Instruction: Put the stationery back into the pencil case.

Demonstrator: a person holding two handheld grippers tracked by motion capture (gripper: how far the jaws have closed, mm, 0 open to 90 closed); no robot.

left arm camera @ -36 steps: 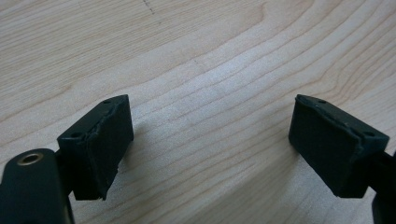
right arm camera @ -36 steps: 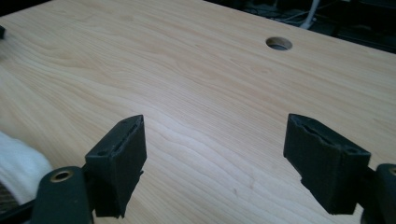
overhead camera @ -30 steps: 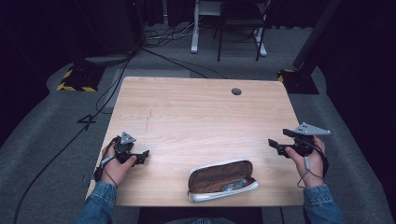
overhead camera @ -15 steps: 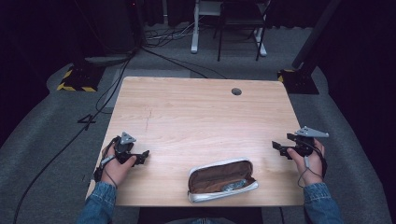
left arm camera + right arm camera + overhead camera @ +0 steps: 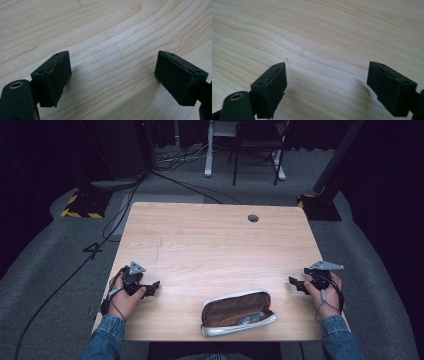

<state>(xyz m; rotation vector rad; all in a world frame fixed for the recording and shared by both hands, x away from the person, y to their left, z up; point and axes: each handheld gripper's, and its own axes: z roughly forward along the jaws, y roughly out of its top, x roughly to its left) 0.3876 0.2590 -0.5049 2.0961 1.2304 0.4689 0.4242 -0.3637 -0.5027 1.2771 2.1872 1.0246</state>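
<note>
Brown-lined pencil case [image 5: 238, 313] unzipped at table's [image 5: 210, 240] near edge, long axis left-right — between left gripper [image 5: 151, 288] and right gripper [image 5: 294, 283], nearer right. Both spread wide, empty.

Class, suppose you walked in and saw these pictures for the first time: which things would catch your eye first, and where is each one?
An open pencil case with a brown lining lies at the near edge of the wooden table, between the person's hands. At the table's left side the left tongs rest wide open, and at its right side the right tongs are open too, each holding nothing. A small round hole sits near the far edge.
</note>
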